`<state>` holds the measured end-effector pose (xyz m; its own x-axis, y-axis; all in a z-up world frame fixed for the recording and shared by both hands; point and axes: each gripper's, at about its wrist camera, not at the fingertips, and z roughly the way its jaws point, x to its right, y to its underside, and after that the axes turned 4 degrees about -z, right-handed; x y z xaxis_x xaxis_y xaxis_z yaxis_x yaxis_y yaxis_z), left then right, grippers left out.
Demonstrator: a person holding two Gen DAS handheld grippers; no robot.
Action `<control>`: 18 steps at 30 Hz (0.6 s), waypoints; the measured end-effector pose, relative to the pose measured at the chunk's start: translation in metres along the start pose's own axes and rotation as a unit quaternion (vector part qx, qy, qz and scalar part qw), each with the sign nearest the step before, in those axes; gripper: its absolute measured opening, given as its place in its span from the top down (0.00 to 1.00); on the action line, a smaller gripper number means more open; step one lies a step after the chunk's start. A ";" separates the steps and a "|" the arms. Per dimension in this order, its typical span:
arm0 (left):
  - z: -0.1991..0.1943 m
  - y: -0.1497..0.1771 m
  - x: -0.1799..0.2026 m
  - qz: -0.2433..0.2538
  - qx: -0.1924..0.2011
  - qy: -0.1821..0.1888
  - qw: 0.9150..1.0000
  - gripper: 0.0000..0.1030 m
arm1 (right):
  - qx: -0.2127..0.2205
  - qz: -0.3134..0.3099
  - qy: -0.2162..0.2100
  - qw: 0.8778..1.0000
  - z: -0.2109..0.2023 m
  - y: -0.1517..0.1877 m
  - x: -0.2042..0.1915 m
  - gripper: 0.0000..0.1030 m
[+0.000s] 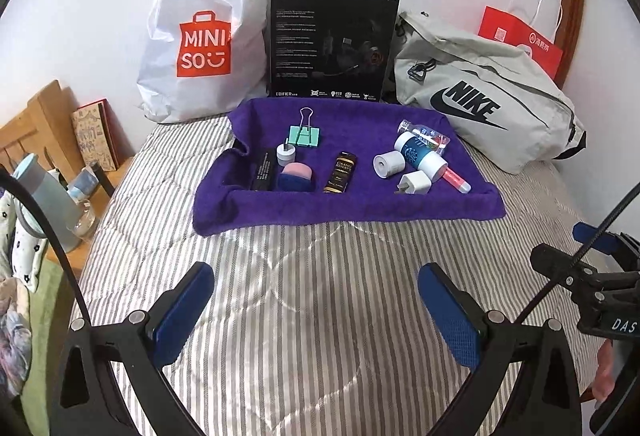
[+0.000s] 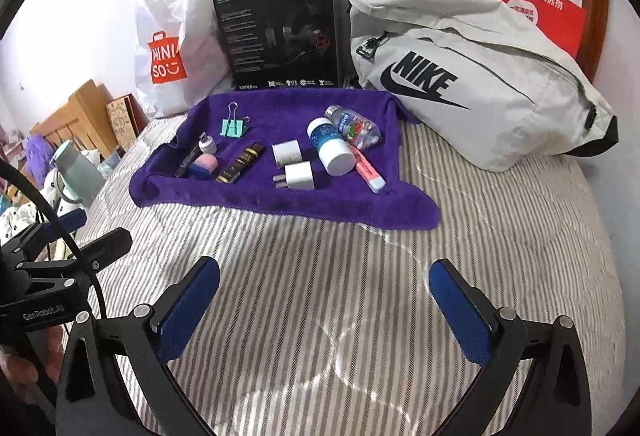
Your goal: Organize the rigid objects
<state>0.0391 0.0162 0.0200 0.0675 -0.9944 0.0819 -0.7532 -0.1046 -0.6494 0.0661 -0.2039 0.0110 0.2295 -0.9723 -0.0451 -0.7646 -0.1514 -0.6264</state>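
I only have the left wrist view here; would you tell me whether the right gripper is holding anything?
Observer: No, the right gripper is open and empty above the striped quilt.
Operator: Thank you. How much of the pink highlighter is exposed?
Observer: The right wrist view shows most of the pink highlighter, lying beside the white bottle.

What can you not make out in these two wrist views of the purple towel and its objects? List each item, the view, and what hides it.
- Black bar, both views: sunk in a fold of the purple towel; print too small.
- Small plastic bottle, both views: partly behind the white-capped jar.
- Red paper bag, both views: lower part behind the Nike bag.
- Headset box: small print unreadable.
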 end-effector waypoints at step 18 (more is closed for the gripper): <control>-0.033 0.029 0.003 0.007 0.012 0.004 1.000 0.00 | 0.007 0.018 0.015 1.000 -0.032 0.049 0.002 0.00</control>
<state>-0.0044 0.0108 0.0267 0.0507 -0.9956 0.0788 -0.7375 -0.0905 -0.6692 0.0094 -0.2193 0.0051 0.1847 -0.9818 -0.0449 -0.7632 -0.1145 -0.6359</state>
